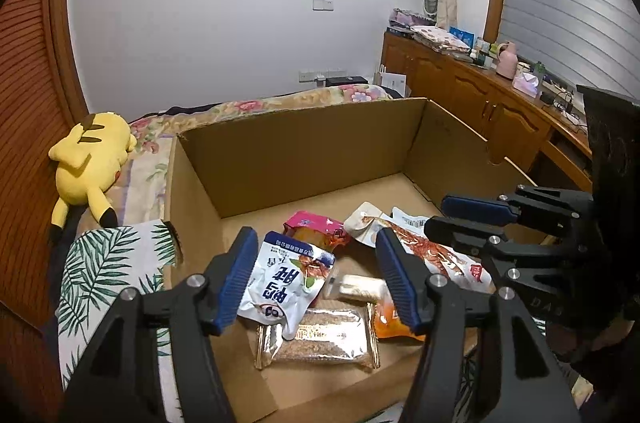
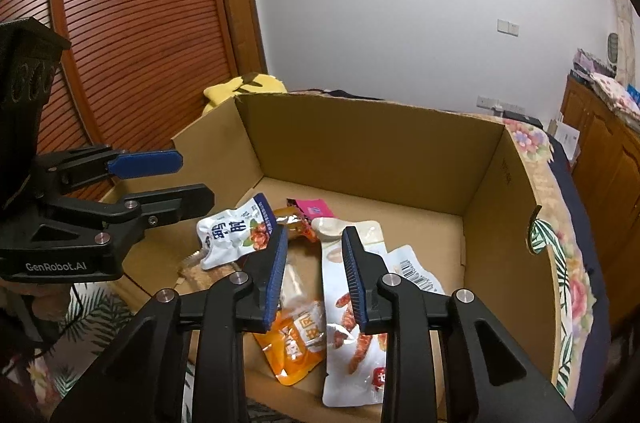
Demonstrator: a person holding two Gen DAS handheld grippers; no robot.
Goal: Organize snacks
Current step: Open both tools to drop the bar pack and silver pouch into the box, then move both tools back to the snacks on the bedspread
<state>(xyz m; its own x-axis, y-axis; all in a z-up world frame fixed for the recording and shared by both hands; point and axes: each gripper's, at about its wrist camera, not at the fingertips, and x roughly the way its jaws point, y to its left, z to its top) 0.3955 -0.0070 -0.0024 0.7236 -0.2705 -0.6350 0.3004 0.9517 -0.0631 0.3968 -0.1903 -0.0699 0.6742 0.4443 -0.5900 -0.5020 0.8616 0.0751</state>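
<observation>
An open cardboard box (image 1: 304, 151) (image 2: 372, 159) lies on the bed with several snack packets on its floor. A white-and-blue pouch (image 1: 280, 283) (image 2: 236, 239), a pink packet (image 1: 316, 227) (image 2: 314, 209), a silver cereal bar (image 1: 320, 339), an orange pouch (image 2: 296, 343) and a long white sausage pouch (image 2: 352, 323) (image 1: 436, 255) lie together. My left gripper (image 1: 316, 275) (image 2: 176, 179) is open above the white-and-blue pouch, holding nothing. My right gripper (image 2: 314, 275) (image 1: 436, 213) is open above the orange and sausage pouches, holding nothing.
A yellow plush toy (image 1: 90, 163) lies left of the box by a slatted wooden door (image 2: 132, 23). A leaf-print cloth (image 1: 108, 271) covers the bed near the box's left wall. A wooden cabinet (image 1: 480, 95) with clutter runs along the right.
</observation>
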